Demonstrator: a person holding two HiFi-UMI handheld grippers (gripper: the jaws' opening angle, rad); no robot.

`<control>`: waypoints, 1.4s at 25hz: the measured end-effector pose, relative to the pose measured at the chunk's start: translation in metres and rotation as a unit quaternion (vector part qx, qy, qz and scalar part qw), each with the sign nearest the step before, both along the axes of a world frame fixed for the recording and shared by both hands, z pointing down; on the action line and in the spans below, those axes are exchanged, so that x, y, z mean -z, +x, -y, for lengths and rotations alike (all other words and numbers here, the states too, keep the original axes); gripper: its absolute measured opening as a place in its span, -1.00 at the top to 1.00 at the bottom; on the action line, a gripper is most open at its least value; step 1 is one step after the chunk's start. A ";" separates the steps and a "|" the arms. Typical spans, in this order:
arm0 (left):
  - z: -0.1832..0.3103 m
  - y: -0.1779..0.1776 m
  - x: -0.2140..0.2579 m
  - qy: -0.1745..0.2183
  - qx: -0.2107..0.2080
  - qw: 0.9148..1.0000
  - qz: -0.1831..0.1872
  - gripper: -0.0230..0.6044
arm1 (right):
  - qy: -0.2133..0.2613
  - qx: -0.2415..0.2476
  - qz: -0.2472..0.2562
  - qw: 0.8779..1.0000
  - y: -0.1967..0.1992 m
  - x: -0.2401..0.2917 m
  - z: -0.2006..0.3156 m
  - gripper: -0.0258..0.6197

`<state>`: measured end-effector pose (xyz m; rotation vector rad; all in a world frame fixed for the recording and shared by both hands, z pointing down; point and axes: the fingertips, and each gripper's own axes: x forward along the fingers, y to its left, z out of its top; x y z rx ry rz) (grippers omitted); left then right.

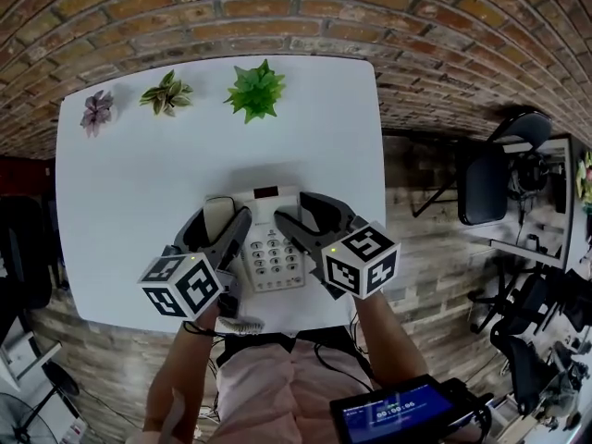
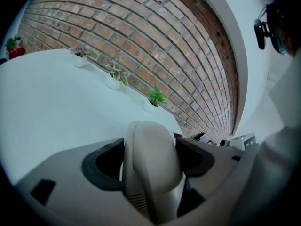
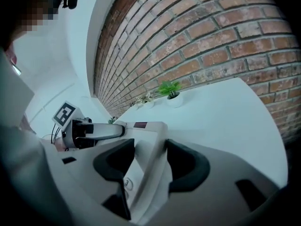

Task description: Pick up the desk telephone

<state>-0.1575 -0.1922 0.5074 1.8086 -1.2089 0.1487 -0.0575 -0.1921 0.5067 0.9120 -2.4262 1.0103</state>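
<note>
A white desk telephone (image 1: pixel 274 259) with a keypad lies near the front edge of the white table (image 1: pixel 129 192). Its handset (image 1: pixel 220 209) rests in the cradle on the phone's left side. My left gripper (image 1: pixel 217 222) straddles the handset, and in the left gripper view both dark pads (image 2: pixel 106 166) press the handset (image 2: pixel 153 168) from either side. My right gripper (image 1: pixel 307 213) grips the phone's right edge. In the right gripper view that edge of the telephone (image 3: pixel 146 140) fills the gap between the pads (image 3: pixel 186 166), and the left gripper (image 3: pixel 89 130) shows beyond it.
Three small potted plants (image 1: pixel 96 111) (image 1: pixel 166 93) (image 1: pixel 254 91) line the table's far edge against a brick wall. The phone's coiled cord (image 1: pixel 242 324) hangs off the front edge. A dark chair (image 1: pixel 486 183) stands to the right of the table.
</note>
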 end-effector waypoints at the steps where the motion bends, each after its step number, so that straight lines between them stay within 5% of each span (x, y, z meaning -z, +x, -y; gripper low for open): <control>1: -0.001 0.000 0.003 0.011 0.003 1.000 0.006 -0.14 | 0.006 0.000 0.002 1.000 0.000 0.002 0.000 0.22; 5: -0.008 -0.003 0.015 0.058 0.019 0.998 0.027 -0.11 | 0.017 -0.001 0.010 1.000 -0.001 0.007 -0.005 0.10; 8: -0.015 -0.002 0.028 0.102 0.026 0.994 0.039 -0.08 | 0.007 0.049 0.018 0.999 -0.014 0.003 -0.021 -0.29; 11: -0.022 -0.005 0.037 0.131 0.041 0.990 0.043 -0.08 | 0.004 0.070 0.037 0.997 -0.022 0.000 -0.030 -0.28; 15: -0.028 -0.007 0.039 0.136 0.059 0.988 0.047 -0.07 | -0.069 0.077 0.101 0.989 -0.030 -0.008 -0.036 -0.28; 20: -0.033 -0.005 0.045 0.150 0.063 0.985 0.053 -0.07 | -0.105 0.113 0.139 0.978 -0.037 -0.004 -0.042 -0.16; 26: -0.038 -0.001 0.049 0.173 0.040 0.983 0.051 -0.10 | -0.098 0.123 0.178 0.971 -0.037 0.002 -0.047 0.02; 30: -0.043 -0.001 0.053 0.203 0.019 0.978 0.047 -0.40 | -0.088 0.123 0.190 0.970 -0.037 0.003 -0.046 0.05; 35: -0.065 -0.015 0.045 0.167 -0.005 0.986 -0.002 -0.53 | -0.082 0.129 0.197 0.968 -0.037 0.003 -0.048 0.06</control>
